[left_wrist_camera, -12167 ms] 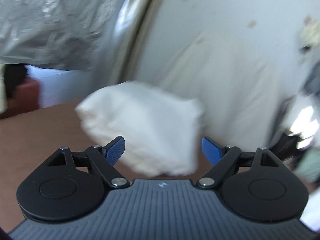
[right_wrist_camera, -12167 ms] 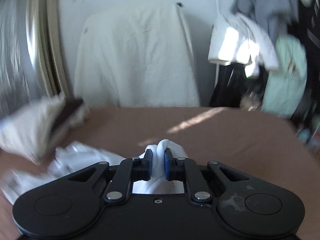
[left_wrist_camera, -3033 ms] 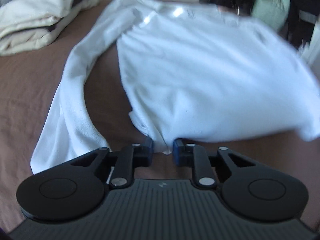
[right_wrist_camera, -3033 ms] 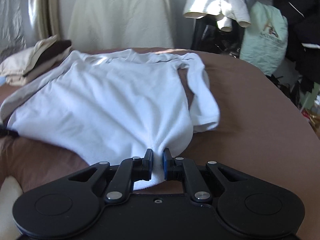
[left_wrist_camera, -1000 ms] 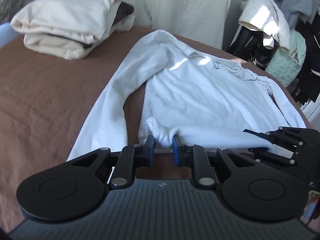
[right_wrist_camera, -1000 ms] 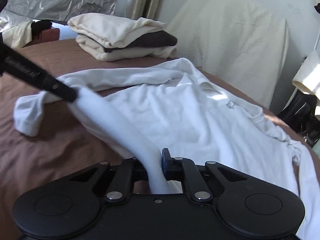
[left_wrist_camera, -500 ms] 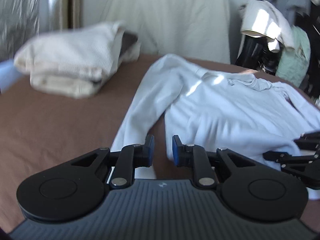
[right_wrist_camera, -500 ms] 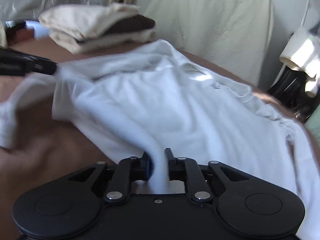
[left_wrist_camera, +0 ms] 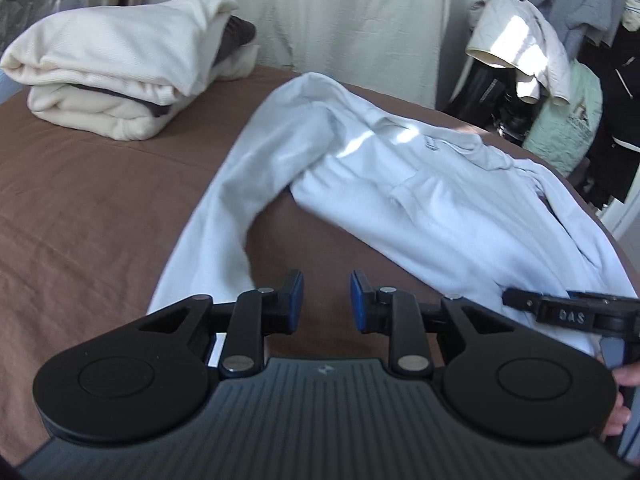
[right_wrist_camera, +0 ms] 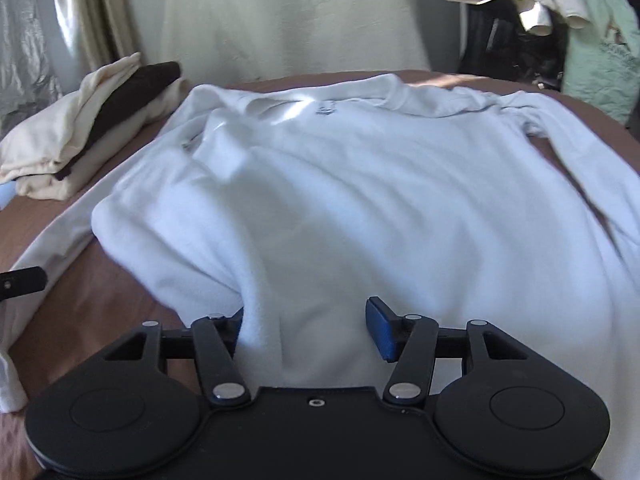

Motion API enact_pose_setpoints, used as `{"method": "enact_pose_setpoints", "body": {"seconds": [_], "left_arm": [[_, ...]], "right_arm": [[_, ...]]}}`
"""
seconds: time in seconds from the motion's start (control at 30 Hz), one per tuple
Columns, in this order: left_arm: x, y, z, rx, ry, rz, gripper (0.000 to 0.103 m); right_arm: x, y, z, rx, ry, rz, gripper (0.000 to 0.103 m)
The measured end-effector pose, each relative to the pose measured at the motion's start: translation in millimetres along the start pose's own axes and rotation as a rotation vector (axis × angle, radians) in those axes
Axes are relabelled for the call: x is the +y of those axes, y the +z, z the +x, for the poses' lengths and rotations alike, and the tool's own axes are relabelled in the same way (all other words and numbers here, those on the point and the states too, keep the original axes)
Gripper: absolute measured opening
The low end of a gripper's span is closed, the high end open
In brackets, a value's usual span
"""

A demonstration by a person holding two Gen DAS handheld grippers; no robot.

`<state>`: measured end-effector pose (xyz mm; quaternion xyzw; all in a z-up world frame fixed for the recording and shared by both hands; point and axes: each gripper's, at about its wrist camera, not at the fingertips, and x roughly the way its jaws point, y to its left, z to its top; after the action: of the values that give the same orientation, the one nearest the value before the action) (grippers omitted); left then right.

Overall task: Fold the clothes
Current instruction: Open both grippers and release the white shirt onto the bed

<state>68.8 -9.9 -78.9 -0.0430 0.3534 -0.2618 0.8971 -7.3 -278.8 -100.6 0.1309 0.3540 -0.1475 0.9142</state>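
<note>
Holding nothing, your left gripper (left_wrist_camera: 322, 296) is open a little over the brown bed (left_wrist_camera: 100, 200). Your right gripper (right_wrist_camera: 308, 330) is open wide with the white shirt (right_wrist_camera: 360, 200) lying loose between its fingers. Folded clothes (left_wrist_camera: 120, 68) sit far back.

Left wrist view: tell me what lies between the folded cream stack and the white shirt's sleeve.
Only bare brown bedsheet separates the folded cream stack from the white shirt's sleeve; the left wrist view shows it.
</note>
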Motion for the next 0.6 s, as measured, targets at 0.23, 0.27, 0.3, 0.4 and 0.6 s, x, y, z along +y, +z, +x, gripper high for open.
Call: {"method": "enact_pose_setpoints", "body": {"seconds": [0.23,0.27,0.3,0.4,0.6], "left_arm": [[-16,-7,3,0.042,-0.03,0.025,0.032],[-18,-8,3,0.049,-0.021,0.035,0.034],[-21,-9,4,0.056,-0.012,0.045,0.037],[-31,-12,8,0.107,0.082,0.117,0.043],[-33,-12,5,0.105,0.043,0.107,0.043]], "right_arm": [[-24,2,-6,0.002,0.017,0.057,0.059],[-24,-1,-10,-0.012,-0.004,0.025,0.06],[-24,-4,-15,-0.027,-0.028,-0.011,0.061],[-19,-8,-24,-0.061,-0.094,-0.1,0.084],[-2,-12,-37,-0.114,-0.222,-0.256,0.084]]}}
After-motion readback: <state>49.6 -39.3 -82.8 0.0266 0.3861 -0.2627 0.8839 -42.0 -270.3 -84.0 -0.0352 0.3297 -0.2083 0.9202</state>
